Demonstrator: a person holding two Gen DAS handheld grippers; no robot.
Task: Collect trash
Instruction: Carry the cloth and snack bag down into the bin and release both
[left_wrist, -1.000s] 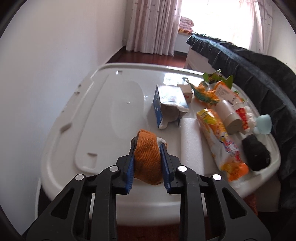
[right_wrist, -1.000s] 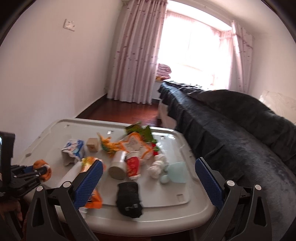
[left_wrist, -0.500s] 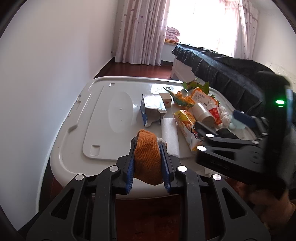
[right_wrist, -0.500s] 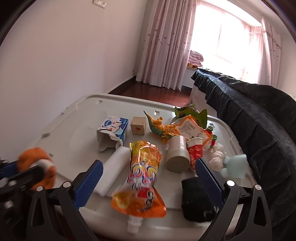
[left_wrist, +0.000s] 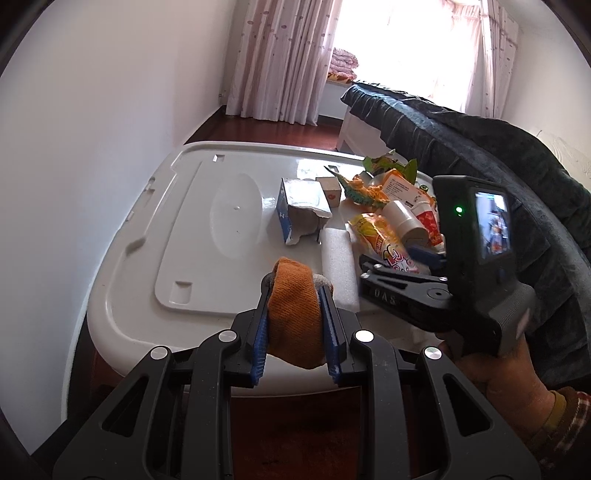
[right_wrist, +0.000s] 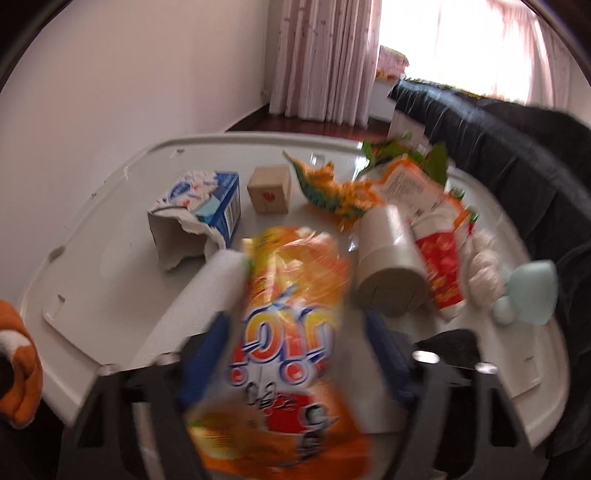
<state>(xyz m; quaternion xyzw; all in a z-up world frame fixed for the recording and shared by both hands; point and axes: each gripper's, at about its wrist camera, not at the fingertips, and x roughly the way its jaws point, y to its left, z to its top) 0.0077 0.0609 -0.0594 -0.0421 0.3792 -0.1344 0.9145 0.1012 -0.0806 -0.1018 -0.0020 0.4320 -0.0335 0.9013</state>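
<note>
Our right gripper (right_wrist: 295, 354) has the orange pouch (right_wrist: 291, 332) lying between its 2 blue pads, the pouch's long axis running along the fingers, away from us toward the far side of the lid (right_wrist: 110, 288). The jaws stand apart on either side of it; the right view is blurred, so we cannot tell whether the pads touch the foil yet. We judge this the nearer arm for the pouch, since our left gripper (left_wrist: 293, 325) sits off to the left at the lid's near edge, clamped on a rolled orange cloth (left_wrist: 295, 314).

The pouch is glossy, crinkled film, flat and soft, so we expect it to buckle and slip under a squeeze. Touching its left side lies a white foam block (right_wrist: 218, 284), matte and rigid, parallel to it. Just right of the pouch stands a tape roll (right_wrist: 388, 266) on its side, smooth cardboard. Farther back are a torn carton (right_wrist: 199, 210), a wooden cube (right_wrist: 269, 189) and a toy dinosaur (right_wrist: 332, 192); a dark bundle (right_wrist: 450, 349) lies near the right pad. The lid itself is smooth white plastic.
</note>
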